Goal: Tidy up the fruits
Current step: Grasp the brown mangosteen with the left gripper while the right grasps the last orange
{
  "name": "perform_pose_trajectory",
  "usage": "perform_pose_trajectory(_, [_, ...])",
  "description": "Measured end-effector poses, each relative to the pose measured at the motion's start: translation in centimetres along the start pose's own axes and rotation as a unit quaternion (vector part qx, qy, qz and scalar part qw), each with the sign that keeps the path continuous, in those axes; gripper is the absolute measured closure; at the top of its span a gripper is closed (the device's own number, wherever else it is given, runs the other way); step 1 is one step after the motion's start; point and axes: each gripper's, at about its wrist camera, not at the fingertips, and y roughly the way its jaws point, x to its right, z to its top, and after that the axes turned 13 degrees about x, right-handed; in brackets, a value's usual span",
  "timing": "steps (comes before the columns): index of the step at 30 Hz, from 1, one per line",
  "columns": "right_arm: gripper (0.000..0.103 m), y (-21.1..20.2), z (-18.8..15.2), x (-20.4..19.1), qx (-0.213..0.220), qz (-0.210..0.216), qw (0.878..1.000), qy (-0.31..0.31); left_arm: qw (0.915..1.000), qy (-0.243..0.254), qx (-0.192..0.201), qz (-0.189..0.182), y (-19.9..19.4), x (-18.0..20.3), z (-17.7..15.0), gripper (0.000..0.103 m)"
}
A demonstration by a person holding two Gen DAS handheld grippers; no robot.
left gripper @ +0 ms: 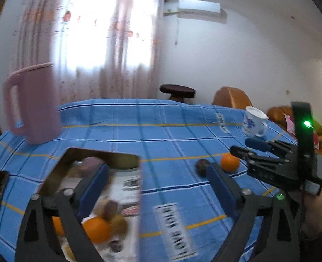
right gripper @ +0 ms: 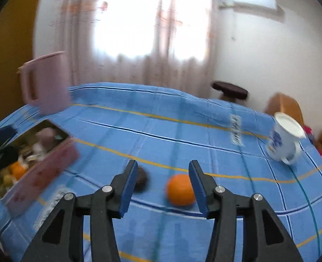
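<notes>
- Fruits are seen in two places in the left wrist view: several lie in a box [left gripper: 99, 187] at the near left, among them an orange piece [left gripper: 96, 229] and a purple one [left gripper: 89, 166], while a loose orange [left gripper: 230, 162] and a dark fruit [left gripper: 201, 167] rest on the blue checked worktop [left gripper: 161, 135] at the right.
- The left hand-held gripper [left gripper: 155, 188] is held released, its blue pads wide apart, with nothing between them; the left pad overlaps the box.
- The right hand-held gripper [left gripper: 246, 147] is seen at the far right, above the orange; its jaws appear parted and empty.
- A pink pitcher [left gripper: 33, 104] stands at the far left, and a white-and-blue mug [left gripper: 253, 123] at the far right.
- In the right wrist view, the orange [right gripper: 180, 189] lies just beside the right pad of the right hand-held gripper [right gripper: 163, 188], which is held released and empty.
- The dark fruit [right gripper: 141, 179] is partly hidden behind the left pad.
- The box [right gripper: 41, 172] with fruits sits at the left, the pitcher [right gripper: 46, 83] beyond it, the mug [right gripper: 285, 139] at the far right.
</notes>
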Motion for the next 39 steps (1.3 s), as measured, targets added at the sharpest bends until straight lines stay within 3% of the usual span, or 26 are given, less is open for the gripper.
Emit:
perform_pose_trajectory(9, [0.053,4.6,-1.5,1.6,-0.086,0.008,0.996,0.026,0.9984,0.017,-0.054,0.0,5.3,2.8,-0.7,0.007])
perform_pose_trajectory(14, [0.051,6.2,-2.4,2.5,-0.107,-0.02,0.994,0.017,0.9973,0.024,-0.069,0.004,6.6,3.4,-1.1,0.007])
perform_pose_trajectory(20, [0.052,6.9,-2.8,4.2,-0.121,-0.002,0.991,0.058,0.9962,0.029,-0.083,0.001,8.0,4.6,-1.3,0.007])
perform_pose_trajectory(34, [0.057,4.5,-2.4,5.6,-0.065,-0.009,0.994,0.092,0.9923,0.033,-0.119,-0.015,11.4,6.5,-2.2,0.01])
perform_pose_trajectory(39, [0.057,4.1,-2.3,6.0,-0.053,-0.011,0.994,0.099,0.9875,0.031,-0.152,-0.03,13.1,7.2,-2.7,0.024])
